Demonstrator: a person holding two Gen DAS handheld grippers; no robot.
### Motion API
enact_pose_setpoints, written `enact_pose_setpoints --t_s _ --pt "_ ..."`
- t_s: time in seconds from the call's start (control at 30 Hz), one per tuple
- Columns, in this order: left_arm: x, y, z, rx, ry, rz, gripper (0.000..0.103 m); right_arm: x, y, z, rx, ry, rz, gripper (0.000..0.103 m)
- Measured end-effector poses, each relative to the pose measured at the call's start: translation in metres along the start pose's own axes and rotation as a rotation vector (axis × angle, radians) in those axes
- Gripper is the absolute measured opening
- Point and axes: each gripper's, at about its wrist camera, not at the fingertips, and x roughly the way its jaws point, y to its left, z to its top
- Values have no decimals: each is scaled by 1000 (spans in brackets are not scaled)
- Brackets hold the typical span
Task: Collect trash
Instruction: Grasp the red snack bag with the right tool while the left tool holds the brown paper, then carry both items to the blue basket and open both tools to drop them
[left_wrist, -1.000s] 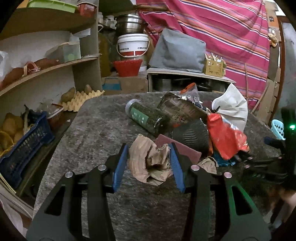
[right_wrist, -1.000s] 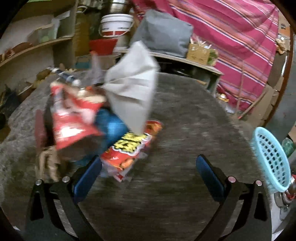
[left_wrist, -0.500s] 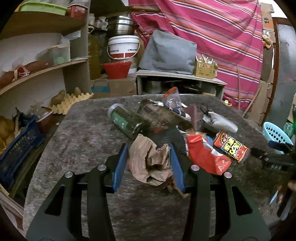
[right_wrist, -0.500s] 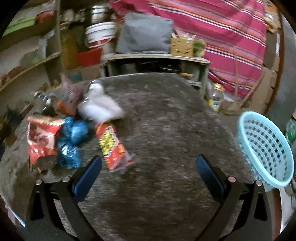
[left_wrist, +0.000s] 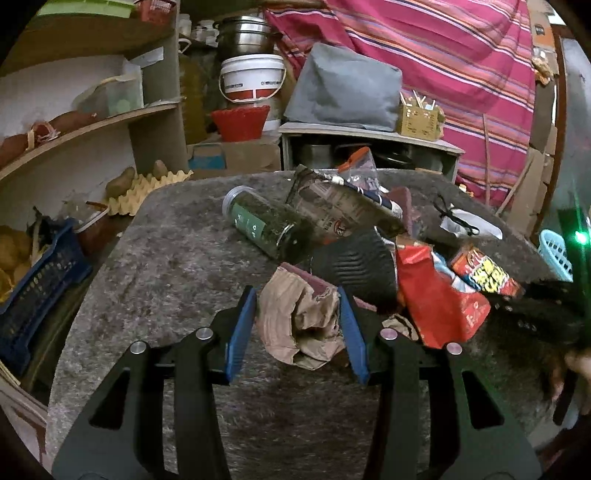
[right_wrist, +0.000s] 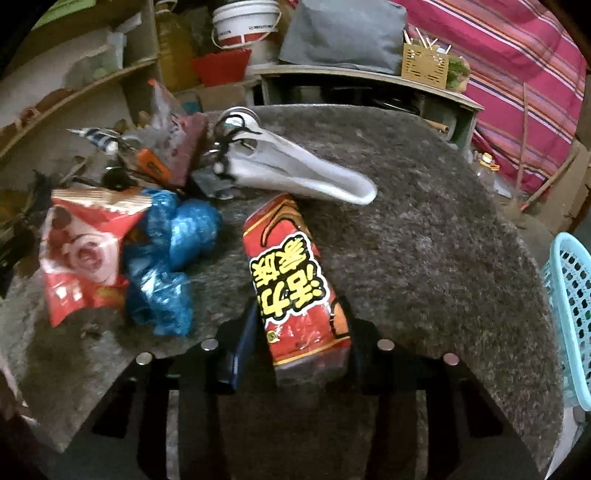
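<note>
Pickup step: left gripper (left_wrist: 297, 325) pinches crumpled brown paper (left_wrist: 301, 325), right gripper (right_wrist: 299, 339) clamps red snack packet (right_wrist: 295, 280); next, transfer both to basket (right_wrist: 570, 314) at right frame edge.

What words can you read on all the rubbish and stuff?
"活力家族", probably: big yellow upside-down characters on the red snack packet.
Green jar label: too small to read.
White bucket print: too blurred.
Pig packet print: too blurred.
</note>
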Motion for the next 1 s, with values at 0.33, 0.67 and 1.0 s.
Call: enact_pose_setpoints --t_s 0.33,0.67,1.0 --pt "-39 -59 19 49 -96 -37 43 -78 -34 -22 3 -105 103 41" --pt "-31 -193 48 109 -126 -180 43 -141 -184 -21 169 -237 -195 42" --pt "-1 -332 61 157 -128 -286 43 -155 -302 -28 317 -291 -403 42"
